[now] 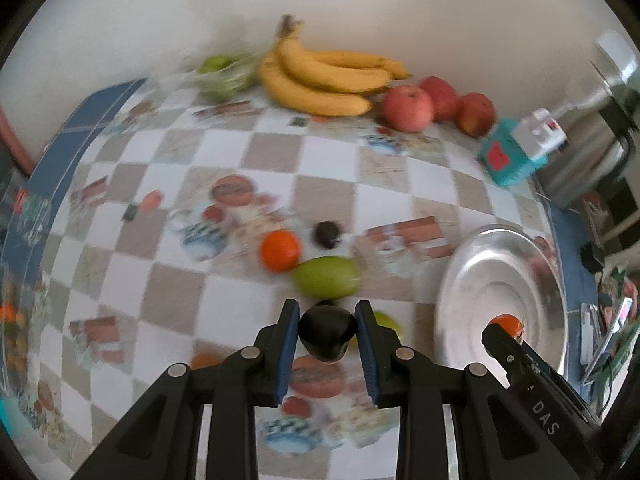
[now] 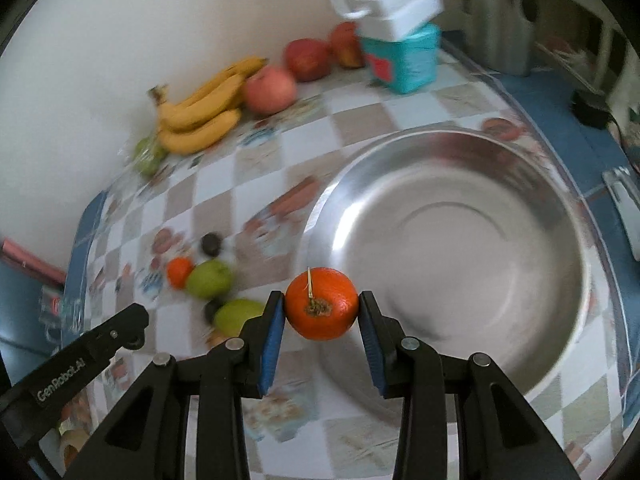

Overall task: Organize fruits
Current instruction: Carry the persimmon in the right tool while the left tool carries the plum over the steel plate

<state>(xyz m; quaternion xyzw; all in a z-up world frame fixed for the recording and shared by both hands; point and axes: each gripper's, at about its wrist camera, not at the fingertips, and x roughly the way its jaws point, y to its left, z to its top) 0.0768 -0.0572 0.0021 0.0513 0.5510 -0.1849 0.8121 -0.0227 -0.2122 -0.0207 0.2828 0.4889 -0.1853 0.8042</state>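
Both my grippers carry fruit toward the bowl (image 2: 448, 240).
Right gripper (image 2: 322, 308) clamped on orange (image 2: 322, 304), left gripper (image 1: 328, 330) on plum (image 1: 327, 332); I'd release low inside.

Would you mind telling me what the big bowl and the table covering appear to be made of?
The bowl looks like polished metal, probably stainless steel: silvery with blurred reflections. The table covering seems a glossy printed plastic or oilcloth, judging by its sheen, though that is uncertain.

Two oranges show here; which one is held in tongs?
The orange with the dry stem, clamped in the right tongs at the steel bowl rim. The other orange lies loose on the tablecloth beside a green fruit.
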